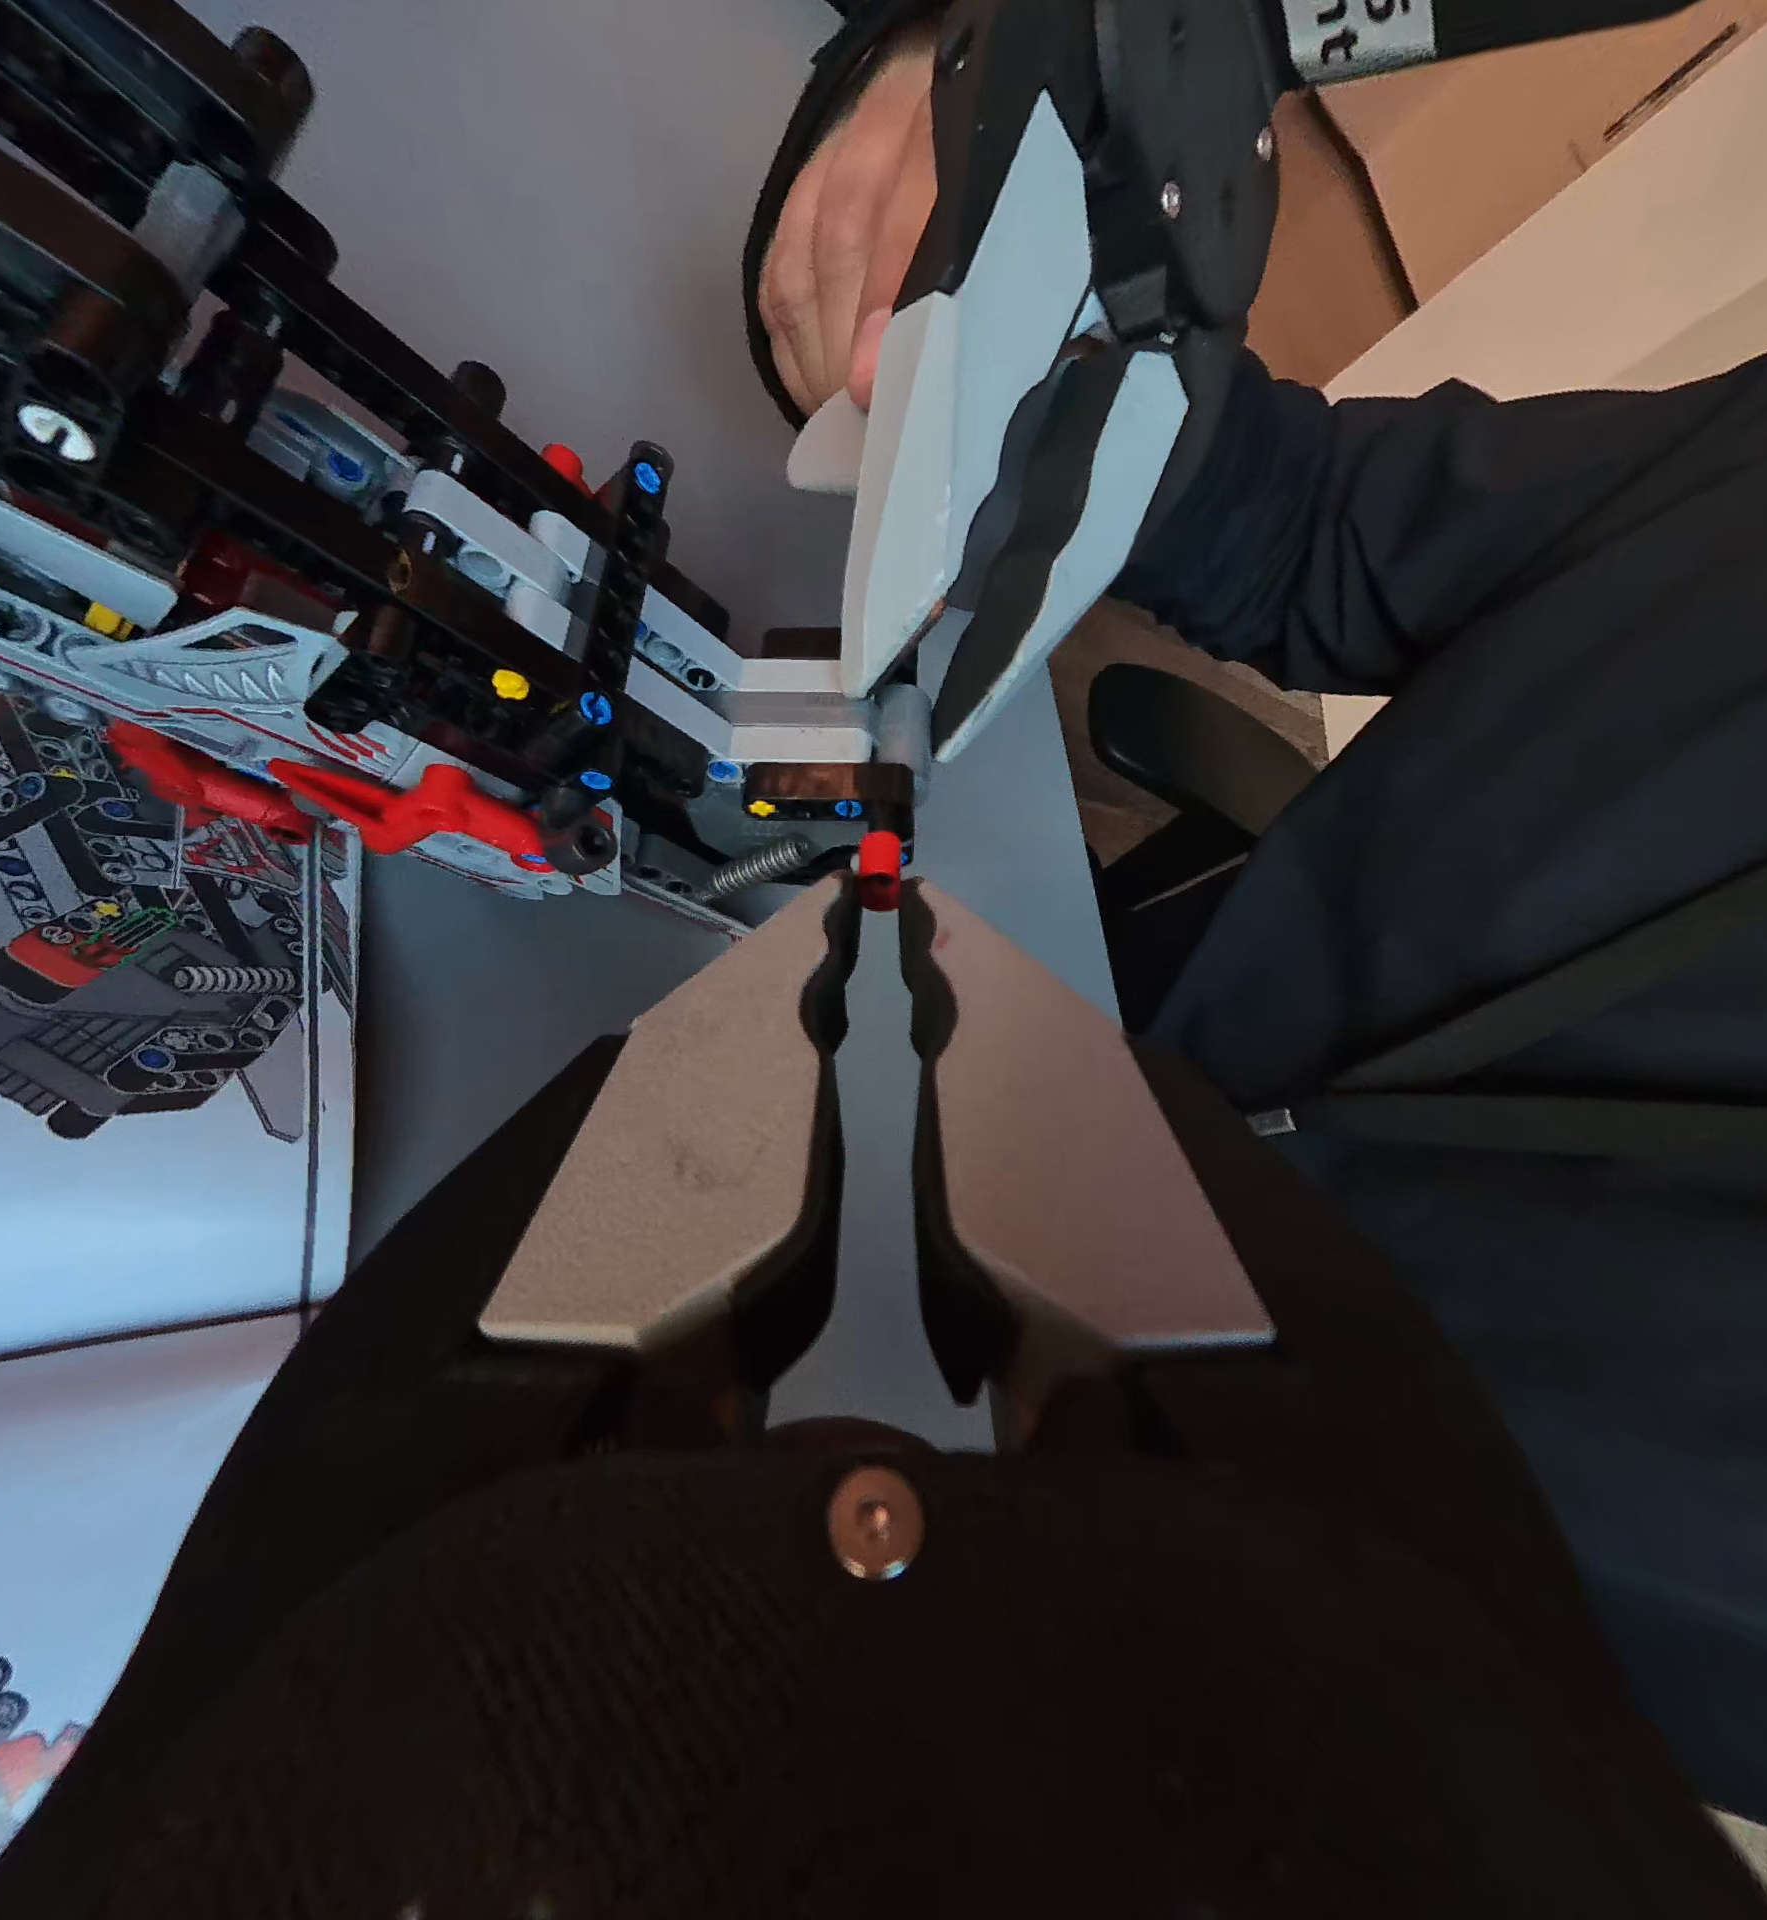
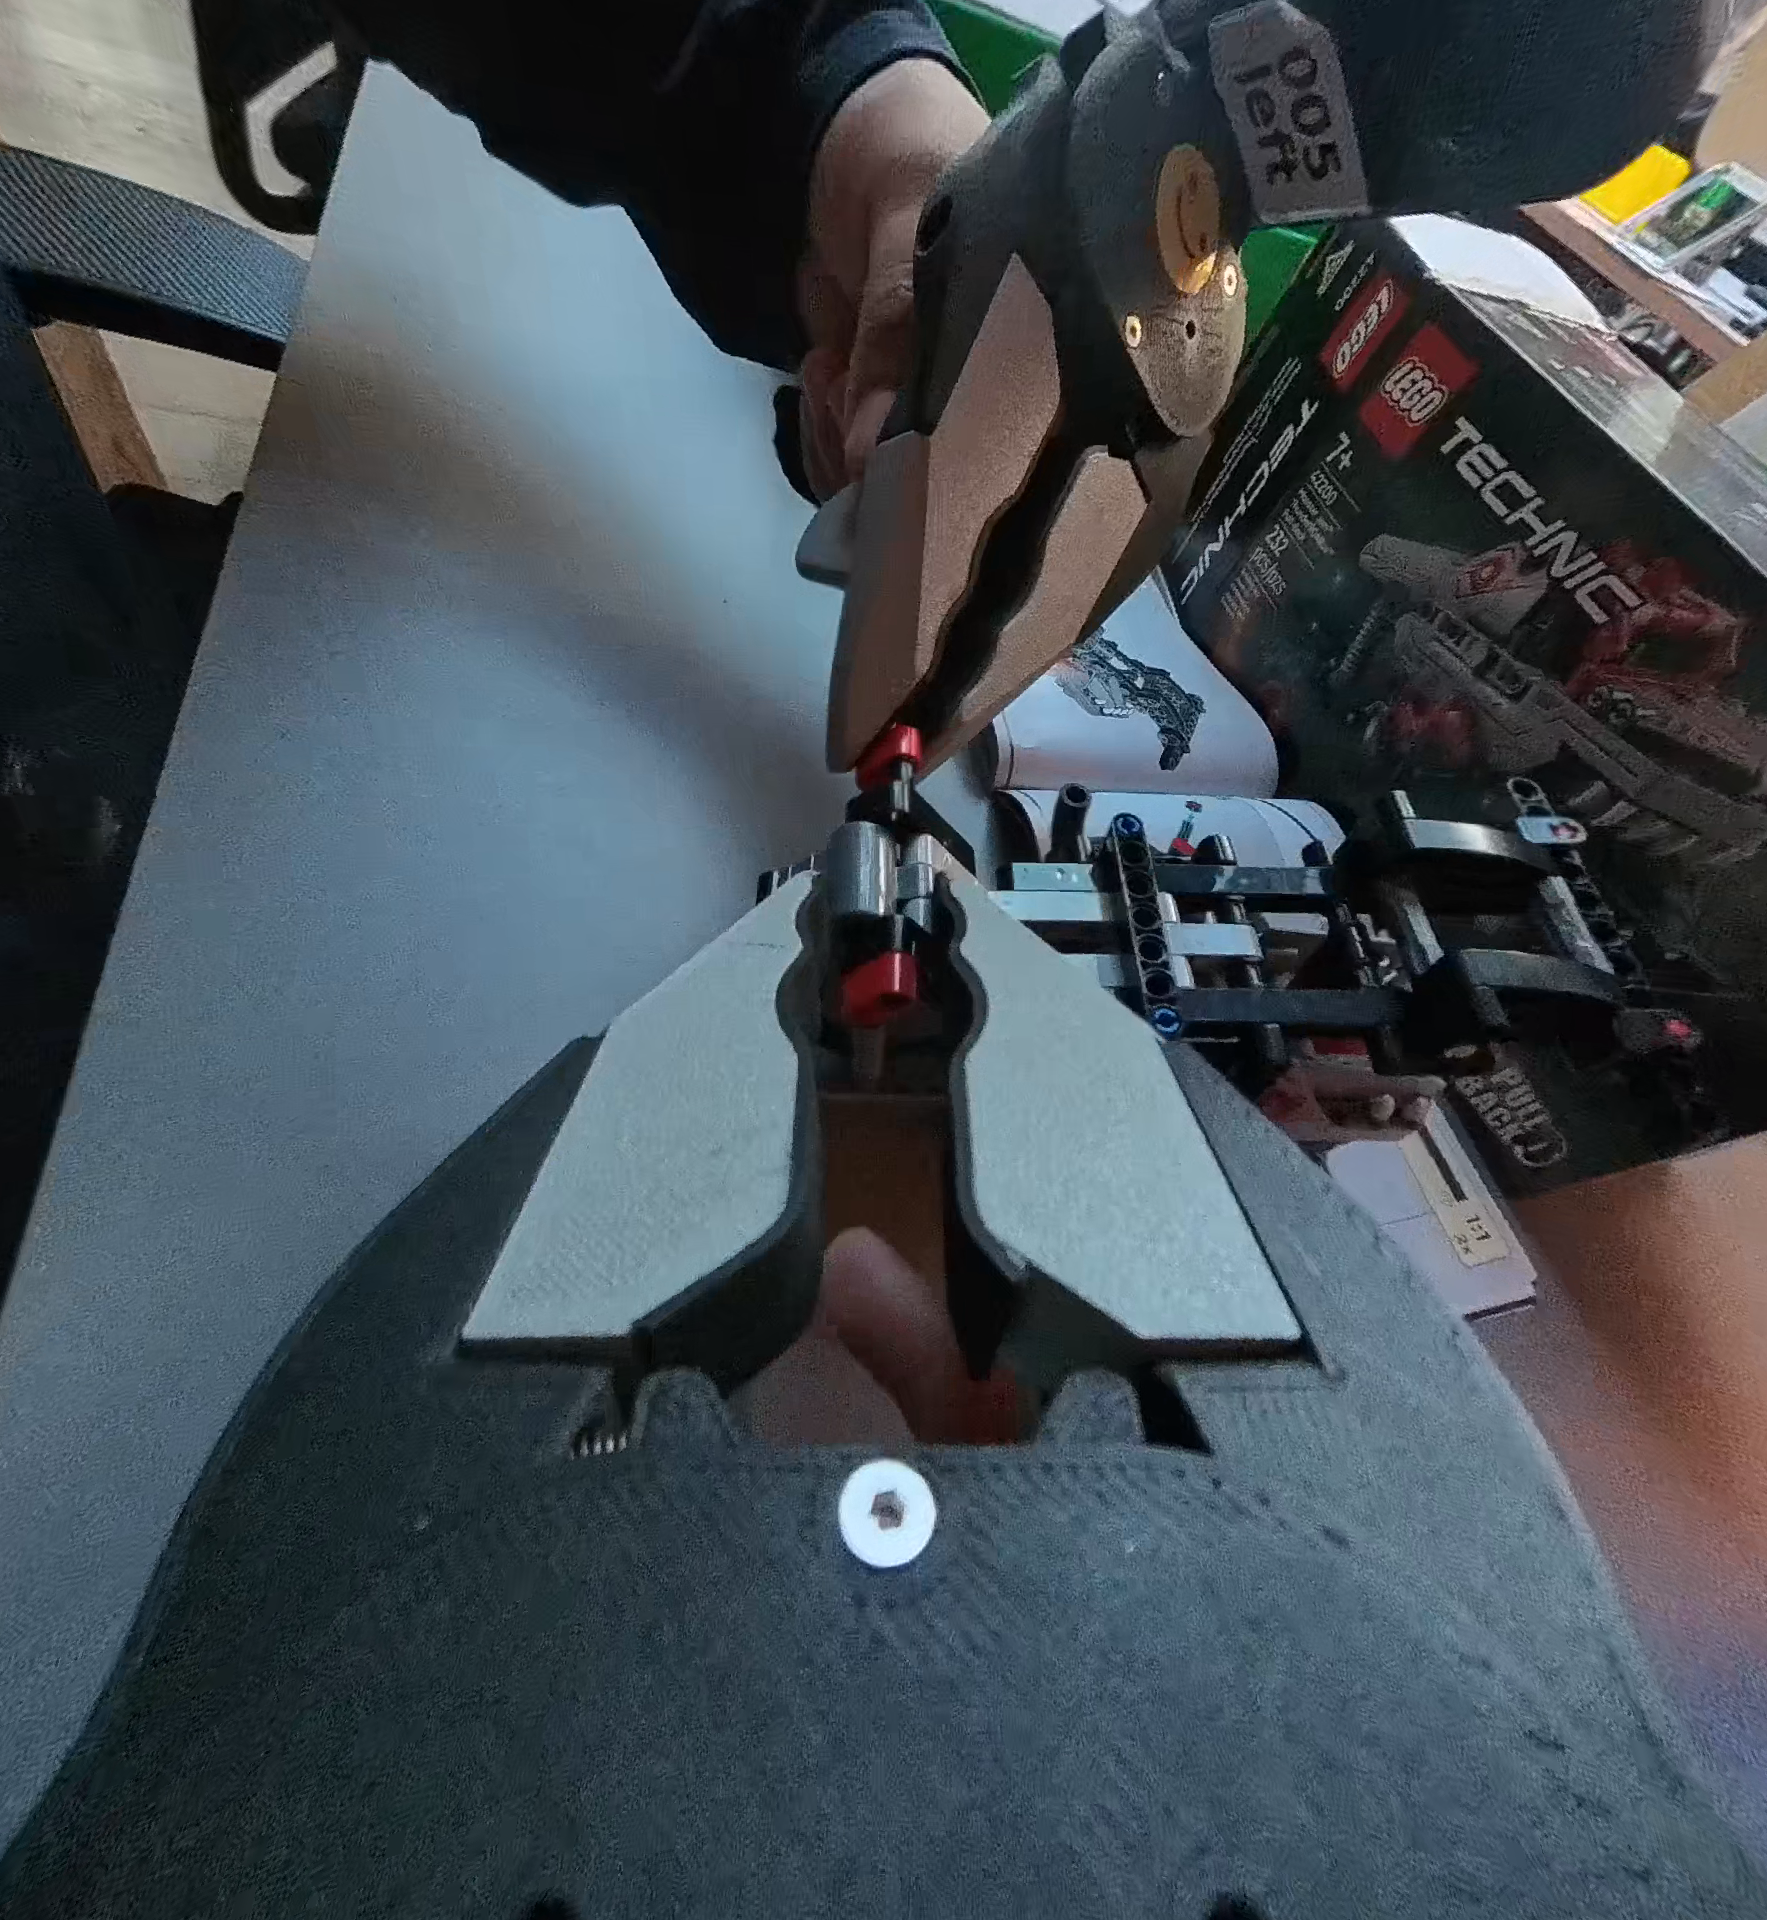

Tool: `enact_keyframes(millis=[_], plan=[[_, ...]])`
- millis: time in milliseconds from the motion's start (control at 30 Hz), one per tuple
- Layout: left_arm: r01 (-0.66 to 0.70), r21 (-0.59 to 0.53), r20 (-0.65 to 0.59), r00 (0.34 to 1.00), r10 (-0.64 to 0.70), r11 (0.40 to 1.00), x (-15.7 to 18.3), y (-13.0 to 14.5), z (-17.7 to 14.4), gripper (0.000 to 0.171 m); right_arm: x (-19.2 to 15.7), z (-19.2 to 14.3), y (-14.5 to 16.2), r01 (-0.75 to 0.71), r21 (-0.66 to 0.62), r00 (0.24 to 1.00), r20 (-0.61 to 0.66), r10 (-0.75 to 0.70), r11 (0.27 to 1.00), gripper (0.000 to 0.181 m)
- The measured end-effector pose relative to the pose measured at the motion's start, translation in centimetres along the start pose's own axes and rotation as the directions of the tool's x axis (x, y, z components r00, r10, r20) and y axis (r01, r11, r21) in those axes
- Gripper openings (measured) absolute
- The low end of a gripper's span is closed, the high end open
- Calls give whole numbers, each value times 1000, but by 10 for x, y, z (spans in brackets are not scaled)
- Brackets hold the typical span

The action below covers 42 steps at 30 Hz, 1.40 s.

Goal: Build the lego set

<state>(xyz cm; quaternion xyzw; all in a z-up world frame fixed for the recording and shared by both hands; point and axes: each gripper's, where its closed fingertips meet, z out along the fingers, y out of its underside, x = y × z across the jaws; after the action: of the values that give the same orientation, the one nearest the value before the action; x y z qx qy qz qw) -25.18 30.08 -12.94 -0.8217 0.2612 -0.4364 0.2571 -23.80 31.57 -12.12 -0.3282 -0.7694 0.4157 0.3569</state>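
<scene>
The right hand-held gripper (image 2: 874, 914) clamps the model's grey end (image 2: 863, 868) steady (as a brace) while the left hand-held gripper (image 1: 877, 883), pinching a red bush (image 1: 877, 858), seats it.

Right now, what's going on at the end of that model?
A person works two handheld grippers on the partly built lego model. The left gripper pinches a small red bush at the model's end. The right gripper clamps that end at the grey connector, steadying it. The instruction booklet lies open on the table.
</scene>
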Motion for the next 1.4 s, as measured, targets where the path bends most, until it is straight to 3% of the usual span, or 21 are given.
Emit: enact_keyframes(millis=[233,367,400,567,633,733,967,1100,1267,1400], plan=[[-12,24,11,1000,12,1000,-3,-3,6,4,6,-5,2,-103,57,994,42,100,993,15],[-13,45,18,1000,13,999,-5,-5,9,4,8,-6,2,-107,73,994,43,105,992,13],[-17,51,27,1000,16,999,-5,-6,9,4,7,-6,-1,-105,88,994,53,100,991,0],[-58,53,61,997,55,997,-2,-11,14,4,11,-4,-2,-82,70,996,31,80,994,0],[-43,66,55,998,39,997,-3,-12,12,4,12,-8,0,-69,51,998,19,68,996,7],[-32,71,58,998,28,997,-4,-12,10,4,17,-17,10,-19,-5,1000,-7,19,1000,31],[0,61,44,999,-2,998,-1,-12,22,4,9,-18,18,37,-7,997,61,-36,999,28],[10,53,52,999,-13,999,-1,-11,27,4,10,-17,10,50,25,998,48,-51,998,18],[15,42,69,997,-18,999,0,-10,25,4,19,-35,12,55,36,998,16,-55,998,31],[19,47,77,997,-23,999,1,-14,21,4,32,-41,20,68,46,997,16,-69,997,29]])
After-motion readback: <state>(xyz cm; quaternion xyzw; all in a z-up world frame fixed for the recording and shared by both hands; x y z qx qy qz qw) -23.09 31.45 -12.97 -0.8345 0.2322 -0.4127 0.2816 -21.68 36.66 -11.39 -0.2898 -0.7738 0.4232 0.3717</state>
